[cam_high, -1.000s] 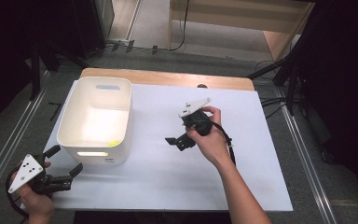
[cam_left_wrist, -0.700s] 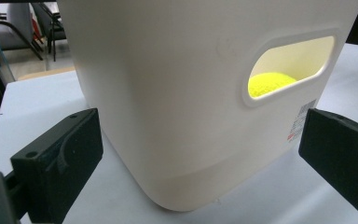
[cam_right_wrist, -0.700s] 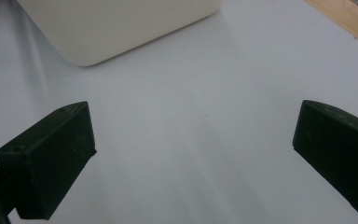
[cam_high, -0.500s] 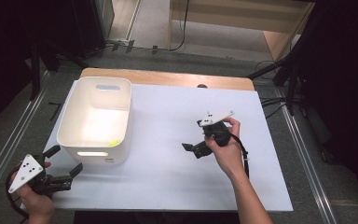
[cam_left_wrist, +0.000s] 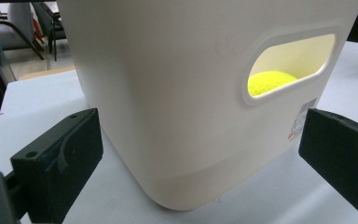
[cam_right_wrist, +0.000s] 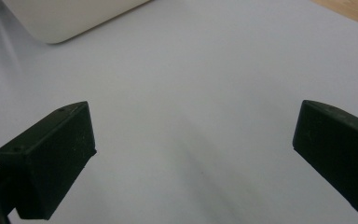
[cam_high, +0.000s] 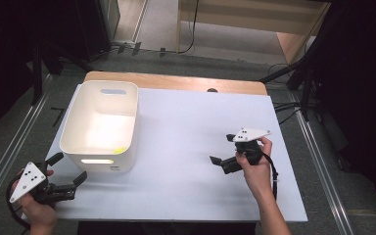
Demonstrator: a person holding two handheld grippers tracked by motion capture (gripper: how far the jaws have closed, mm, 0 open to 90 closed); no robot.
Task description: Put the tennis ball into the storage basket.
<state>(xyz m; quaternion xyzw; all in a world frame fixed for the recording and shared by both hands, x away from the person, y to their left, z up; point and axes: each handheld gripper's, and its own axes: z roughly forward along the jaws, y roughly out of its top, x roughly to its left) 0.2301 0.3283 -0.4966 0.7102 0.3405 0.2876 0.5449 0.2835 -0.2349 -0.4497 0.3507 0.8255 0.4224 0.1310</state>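
While both grippers sit low over the worktop [cam_high: 186, 147], the bin [cam_high: 100, 125] is the landmark: upright, near the worktop's left-rear part. L gripper [cam_high: 66, 183] just off the bin's near-left corner, jaws wide, holding nothing; its view looks straight at the bin wall w/ handle slot [cam_left_wrist: 289, 65]. Yellow-green item [cam_left_wrist: 270, 81] lies inside bin, on the floor by the near wall, seen thru slot. R gripper [cam_high: 220, 164] well right of bin, jaws wide, empty, pointing toward it over bare worktop. Judgement: L hand is much the nearer to bin; bin's long axis runs front-to-back, so a grab on the near short wall suits L.
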